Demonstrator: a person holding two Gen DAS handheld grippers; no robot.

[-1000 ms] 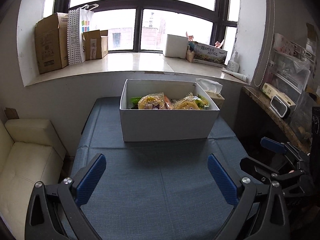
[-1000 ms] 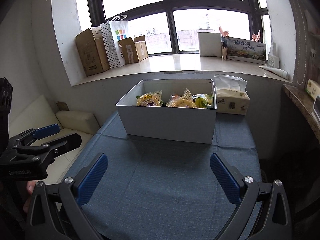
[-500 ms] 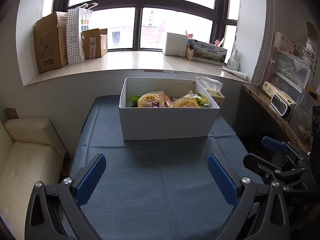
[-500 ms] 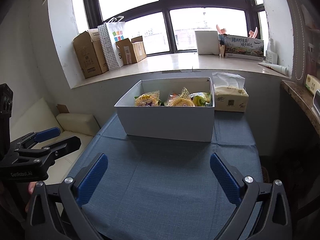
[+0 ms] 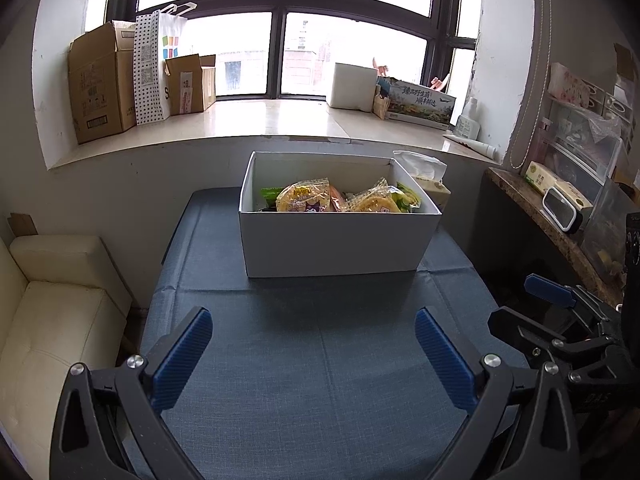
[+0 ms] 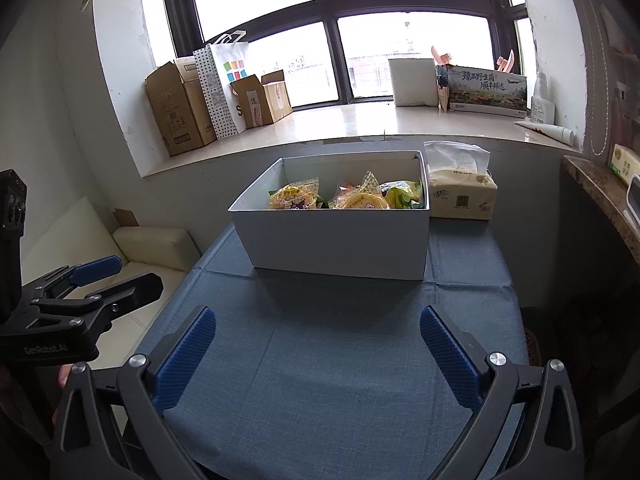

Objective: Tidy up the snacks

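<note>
Open white cardboard box [image 5: 340, 240] sat on the blue-clothed bench [image 5: 320, 360], far end, crinkly yellow and green snack packets [image 5: 306, 200] heaped inside. Left gripper [image 5: 312, 354] and right gripper [image 6: 316, 350] both hovered at the near edge, spread wide and empty. Box lay straight ahead of each, long axis crosswise; neither looked clearly nearer.

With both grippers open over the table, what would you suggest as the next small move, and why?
Probably bring the right gripper forward over the white box toward the snack packets. Both it and the left gripper are open, empty and short of the box, and every snack lies inside it.
</note>
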